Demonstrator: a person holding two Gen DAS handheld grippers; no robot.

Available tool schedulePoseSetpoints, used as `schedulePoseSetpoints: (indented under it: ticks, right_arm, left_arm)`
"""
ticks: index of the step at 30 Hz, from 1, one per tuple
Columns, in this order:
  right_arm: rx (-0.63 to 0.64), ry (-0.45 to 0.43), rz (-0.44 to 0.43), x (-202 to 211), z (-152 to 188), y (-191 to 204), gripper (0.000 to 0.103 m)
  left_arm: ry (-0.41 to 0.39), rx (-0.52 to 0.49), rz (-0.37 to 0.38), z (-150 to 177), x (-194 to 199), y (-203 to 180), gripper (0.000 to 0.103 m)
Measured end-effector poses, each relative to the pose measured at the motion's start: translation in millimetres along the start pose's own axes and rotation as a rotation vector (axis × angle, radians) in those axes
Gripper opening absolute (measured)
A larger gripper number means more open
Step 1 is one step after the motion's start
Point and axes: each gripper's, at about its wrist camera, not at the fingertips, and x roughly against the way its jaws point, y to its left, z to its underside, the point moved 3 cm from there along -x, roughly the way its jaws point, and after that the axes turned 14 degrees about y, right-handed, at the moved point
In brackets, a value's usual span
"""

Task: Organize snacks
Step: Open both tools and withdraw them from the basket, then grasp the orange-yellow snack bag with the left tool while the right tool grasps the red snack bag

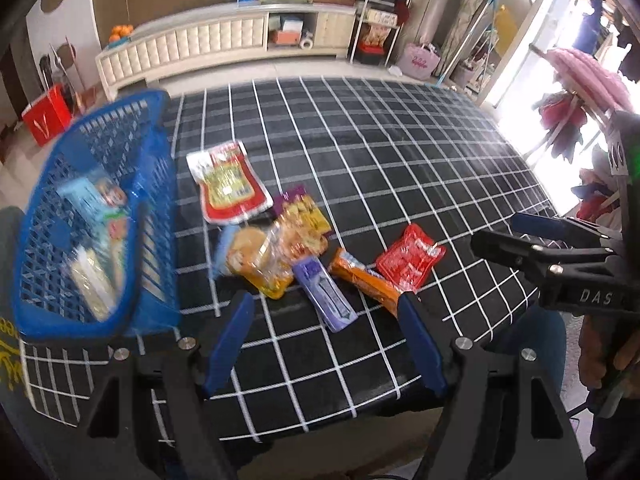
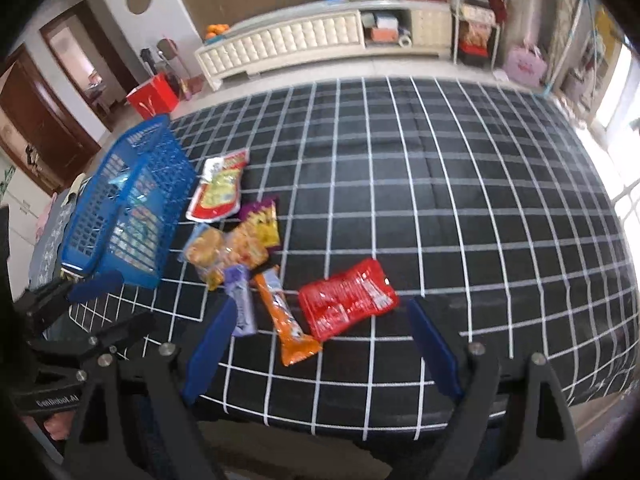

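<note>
Both grippers hover with jaws spread wide and empty: the right gripper (image 2: 320, 344) has the red pack (image 2: 347, 298) and orange bar (image 2: 289, 326) on the table (image 2: 480, 200) just ahead between its jaws, while the left gripper (image 1: 326, 340) has the purple bar (image 1: 323, 294) ahead and the basket (image 1: 154, 208) off its left jaw. I judge the red pack the next pick. Come down straddling its short width, clear of the orange bar touching it, and close gently, since the wrapper will likely crumple and slip.

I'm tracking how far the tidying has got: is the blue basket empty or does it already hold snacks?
Not empty: the blue basket already holds a few packets, seen through its open top; several more lie outside on the checked tablecloth.
</note>
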Motion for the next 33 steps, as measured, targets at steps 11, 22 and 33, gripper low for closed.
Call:
schedulePoseSetpoints:
  ticks: [11, 22, 33]
  right_arm:
    - [-0.231, 0.149, -0.109, -71, 3, -36, 0.089]
    - [-0.341, 0.180, -0.110, -99, -10, -41, 0.056]
    - [-0.205, 0.150, -0.022, -107, -14, -25, 0.008]
  left_arm:
    - [0.063, -0.012, -0.037, -4, -48, 0, 0.072]
    - [0.084, 0.009, -0.043, -10, -69, 24, 0.072]
    - [0.090, 0.059, -0.080, -12, -89, 37, 0.072]
